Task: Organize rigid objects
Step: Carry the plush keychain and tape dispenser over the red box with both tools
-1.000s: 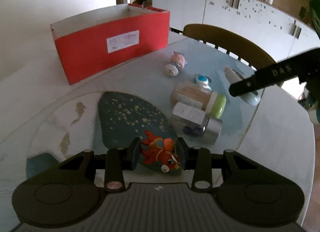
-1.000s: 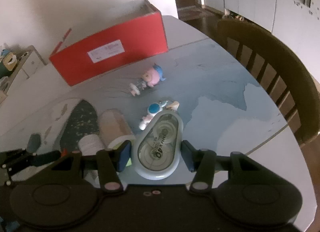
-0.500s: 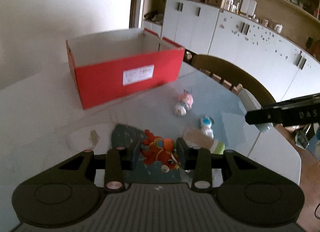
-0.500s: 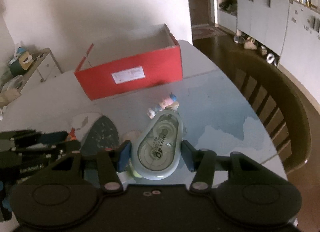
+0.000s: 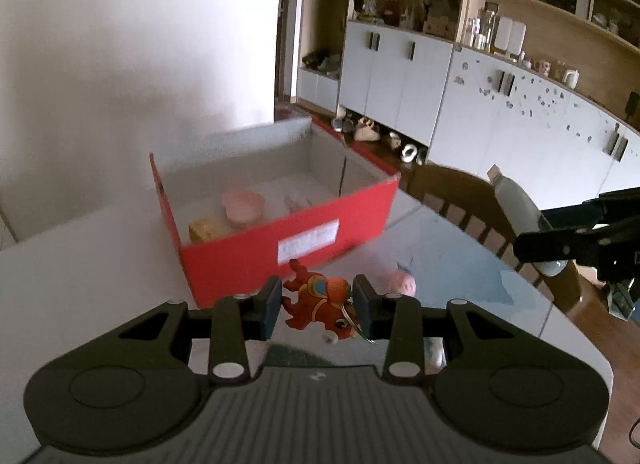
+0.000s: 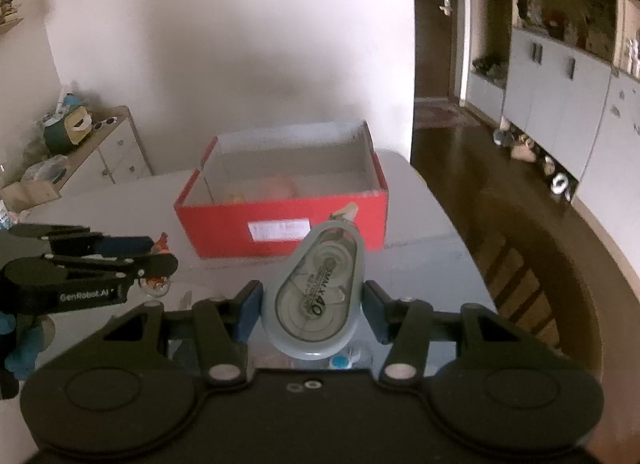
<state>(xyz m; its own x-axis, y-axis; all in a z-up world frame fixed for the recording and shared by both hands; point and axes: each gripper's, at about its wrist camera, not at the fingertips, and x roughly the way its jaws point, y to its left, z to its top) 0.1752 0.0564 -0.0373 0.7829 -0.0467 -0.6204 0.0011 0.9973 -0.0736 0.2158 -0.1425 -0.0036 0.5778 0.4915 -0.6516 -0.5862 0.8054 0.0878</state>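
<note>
My left gripper (image 5: pixel 316 306) is shut on a red and orange toy figure (image 5: pixel 318 302) and holds it in the air in front of the open red box (image 5: pixel 280 242). The box holds a pink item (image 5: pixel 243 204) and a yellow item (image 5: pixel 204 229). My right gripper (image 6: pixel 312 310) is shut on a grey-blue correction tape dispenser (image 6: pixel 316 298), raised above the table and facing the red box (image 6: pixel 280 220). The right gripper shows in the left wrist view (image 5: pixel 576 242), and the left gripper shows in the right wrist view (image 6: pixel 92 268).
A pink toy figure (image 5: pixel 402 284) lies on the glass-topped table (image 5: pixel 460 264) to the right of the box. A wooden chair (image 6: pixel 552 276) stands at the table's right side. White cabinets (image 5: pixel 480 112) line the far wall. A side cabinet (image 6: pixel 104 152) stands at the left.
Both grippers have risen well above the table with their objects and moved toward the red box, whose inside has come into view. The jars on the table have dropped out of sight.
</note>
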